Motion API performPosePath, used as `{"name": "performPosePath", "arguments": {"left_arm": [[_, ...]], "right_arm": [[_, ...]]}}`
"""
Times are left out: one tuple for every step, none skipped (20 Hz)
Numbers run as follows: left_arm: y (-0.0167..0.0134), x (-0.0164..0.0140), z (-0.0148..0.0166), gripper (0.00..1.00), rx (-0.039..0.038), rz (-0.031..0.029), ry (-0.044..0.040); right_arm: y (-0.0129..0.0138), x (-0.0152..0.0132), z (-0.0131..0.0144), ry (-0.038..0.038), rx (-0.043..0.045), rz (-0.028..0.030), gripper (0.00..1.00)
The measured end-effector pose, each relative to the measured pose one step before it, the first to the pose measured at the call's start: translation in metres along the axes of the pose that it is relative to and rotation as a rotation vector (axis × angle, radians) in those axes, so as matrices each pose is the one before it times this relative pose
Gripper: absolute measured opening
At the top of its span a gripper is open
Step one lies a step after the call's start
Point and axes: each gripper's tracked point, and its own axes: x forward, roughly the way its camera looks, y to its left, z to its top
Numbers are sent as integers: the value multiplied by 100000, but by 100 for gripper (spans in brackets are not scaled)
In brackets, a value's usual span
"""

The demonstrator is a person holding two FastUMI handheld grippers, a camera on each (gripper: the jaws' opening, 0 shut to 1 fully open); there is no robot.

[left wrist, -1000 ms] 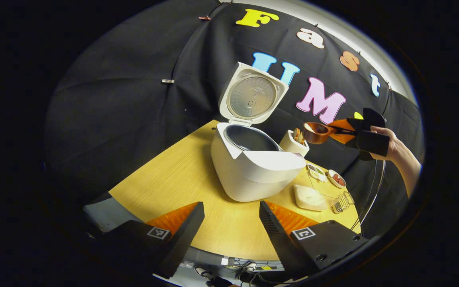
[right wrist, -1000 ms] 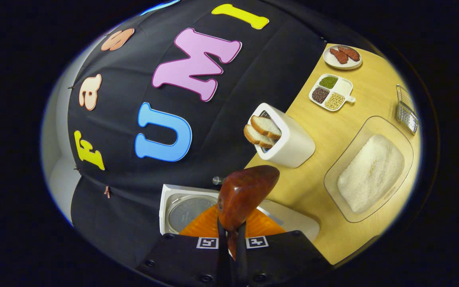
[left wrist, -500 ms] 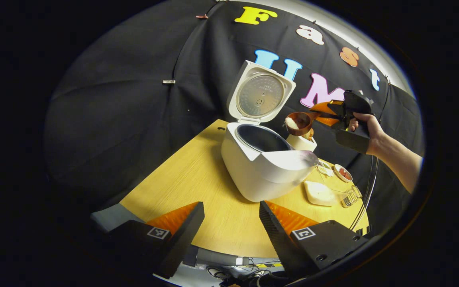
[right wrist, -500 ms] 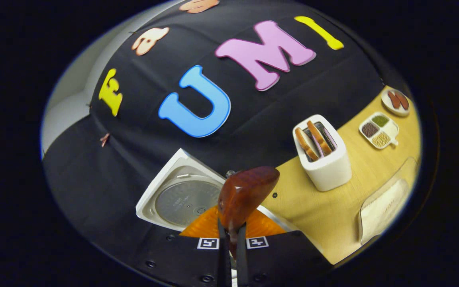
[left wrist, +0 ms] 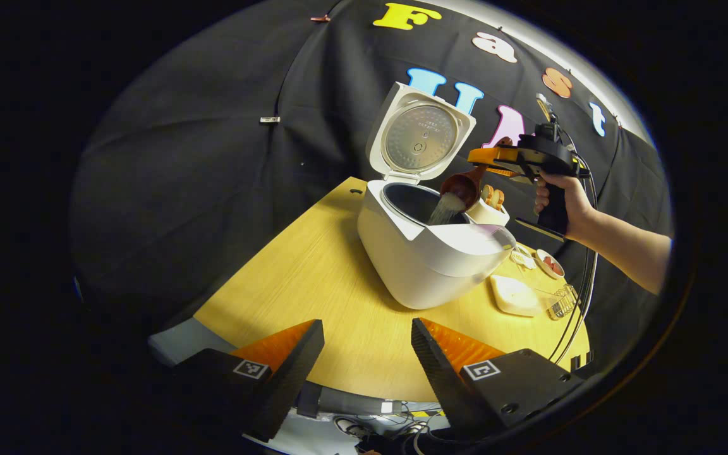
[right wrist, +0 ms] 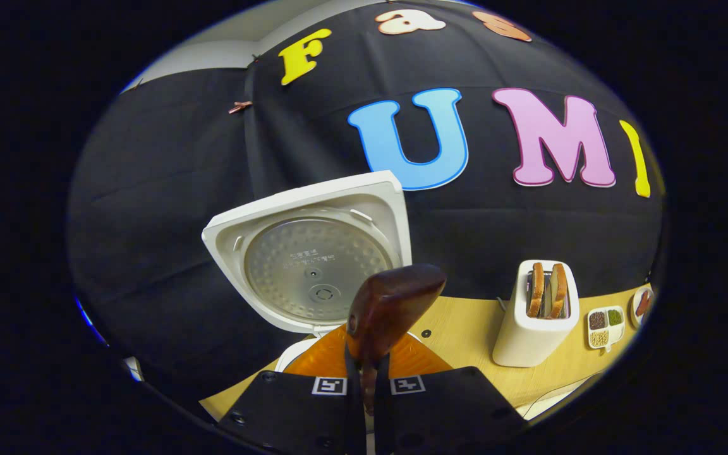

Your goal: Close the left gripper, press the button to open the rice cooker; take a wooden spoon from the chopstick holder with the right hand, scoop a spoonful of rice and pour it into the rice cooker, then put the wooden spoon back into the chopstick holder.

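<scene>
The rice cooker (left wrist: 427, 253) sits at centre frame in the left gripper view, lid (left wrist: 419, 139) up. Above its dark inner pot (left wrist: 411, 201) the tipped wooden spoon (left wrist: 462, 186) spills white rice (left wrist: 445, 210) into it. The right claw (right wrist: 364, 373) pinches the spoon's handle; the left claw (left wrist: 367, 344), low in the frame, is spread and holds nothing. At lower right on the bench (left wrist: 313, 278), a clear tray holds rice (left wrist: 515, 295). A white toaster (right wrist: 534, 322) carries bread slices.
</scene>
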Motion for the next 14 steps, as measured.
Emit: {"name": "performPosePath", "arguments": {"left_arm": [[197, -111, 294, 96, 1811, 829, -960], [149, -103, 86, 96, 2271, 788, -756], [-61, 78, 79, 96, 2000, 519, -286], [-28, 268, -44, 96, 1215, 97, -128], [-152, 72, 6, 96, 236, -322, -87], [-240, -45, -16, 96, -397, -441, -126], [-309, -27, 162, 96, -557, -218, -487], [-302, 14, 68, 96, -261, -252, -642], [-259, -37, 177, 96, 73, -140, -549], [-235, -48, 79, 96, 188, -199, -466], [-216, -67, 171, 96, 153, -181, -415], [-201, -8, 83, 98, 141, -309, -367], [-205, -160, 217, 98, 381, -280, -612], [-263, 38, 118, 96, 978, 95, -549]], "right_arm": [[451, 157, -180, -55, -2795, 1284, 10], [505, -27, -256, -398, -2698, 1528, 10], [604, -88, 58, -995, -2697, 2368, 10], [880, -111, 155, -831, -2821, 2070, 10], [641, -142, 22, -532, -3161, 1448, 10], [281, -62, -181, -129, -3589, 767, 10], [207, -78, -75, -145, -4033, 317, 10], [361, -130, -47, -427, -4341, 187, 10], [305, -114, -59, -25, -3790, 132, 10], [192, -173, -288, 827, -1937, 110, 10], [411, -96, -147, 788, -175, 549, 10], [262, -282, 204, -316, 774, 374, 10], [-73, -280, 344, -1062, 971, -358, 10], [-241, -305, 489, -1518, 902, -969, 10]]}}
